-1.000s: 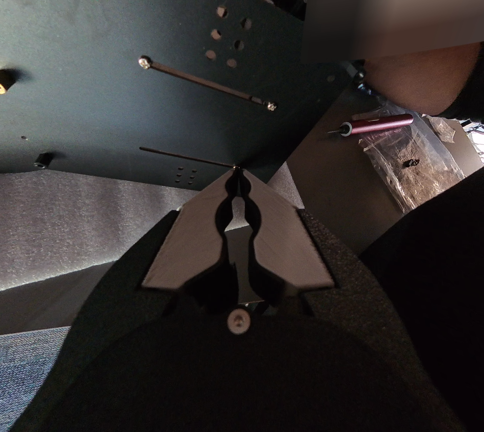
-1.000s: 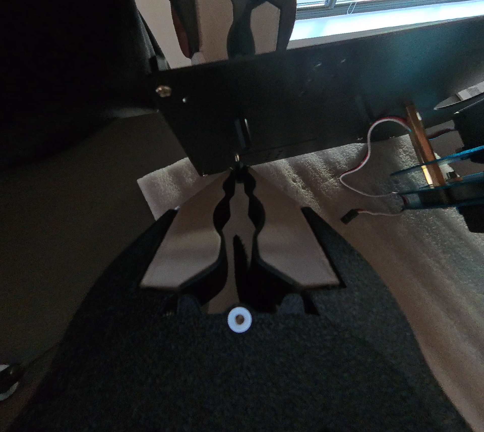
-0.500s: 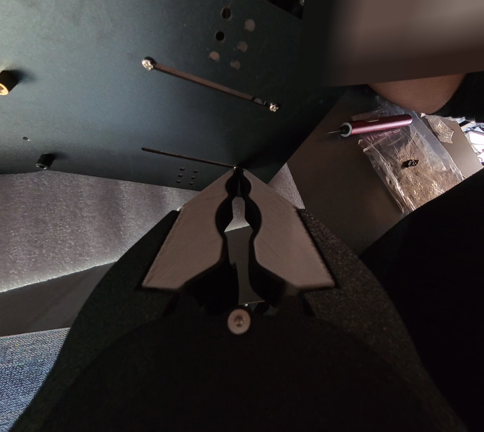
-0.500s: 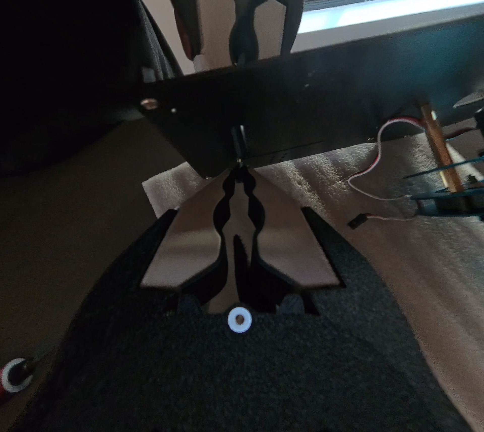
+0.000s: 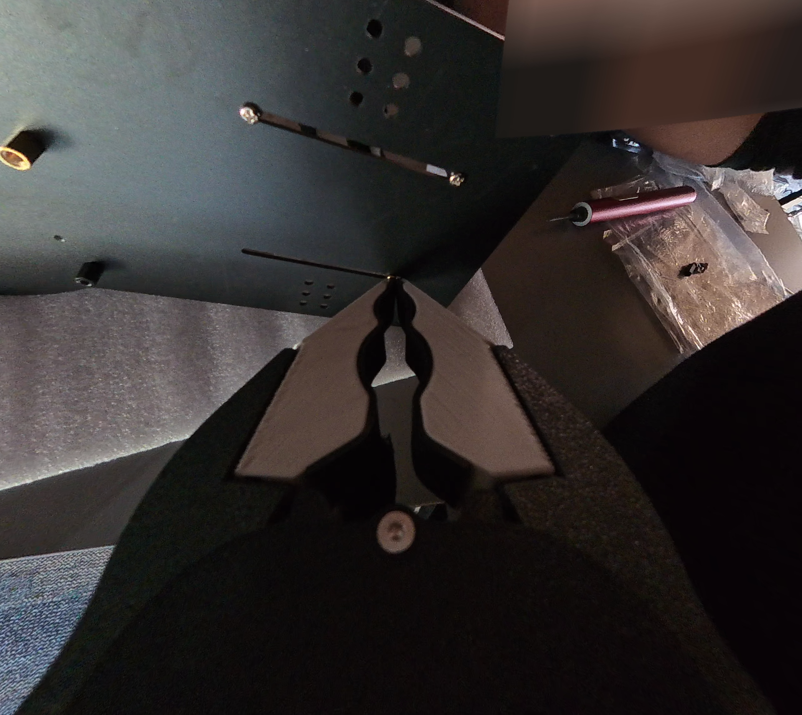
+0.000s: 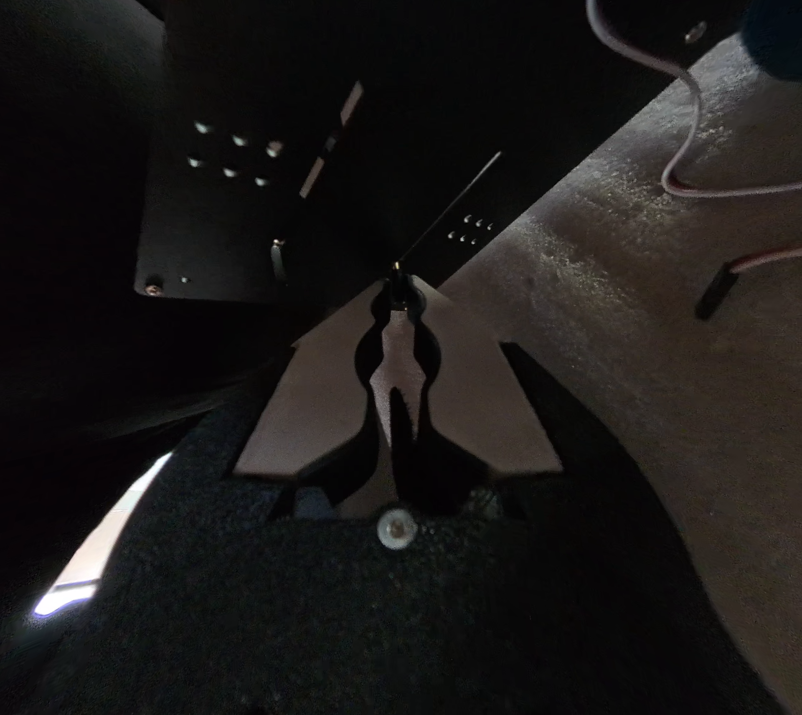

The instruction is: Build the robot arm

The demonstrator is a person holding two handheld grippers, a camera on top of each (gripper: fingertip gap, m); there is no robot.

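The left gripper (image 5: pixel 394 289) is closed on the near edge of a dark metal plate (image 5: pixel 182 56), held above white foam (image 5: pixel 108 364). The right gripper (image 6: pixel 397 295) is pinched on a small black standoff (image 6: pixel 396 282) at the plate. One brass standoff (image 5: pixel 17 151) is already fitted at far left; a red screwdriver (image 5: pixel 633 204) lies unused to the right.

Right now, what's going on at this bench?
A person works two handheld grippers at a dark metal plate tilted over white foam sheeting. The left gripper is shut on the plate's lower edge, by a thin slot. The right gripper pinches a small black brass-tipped standoff against the plate's dim side. A maroon precision screwdriver lies unused on clear plastic bags.
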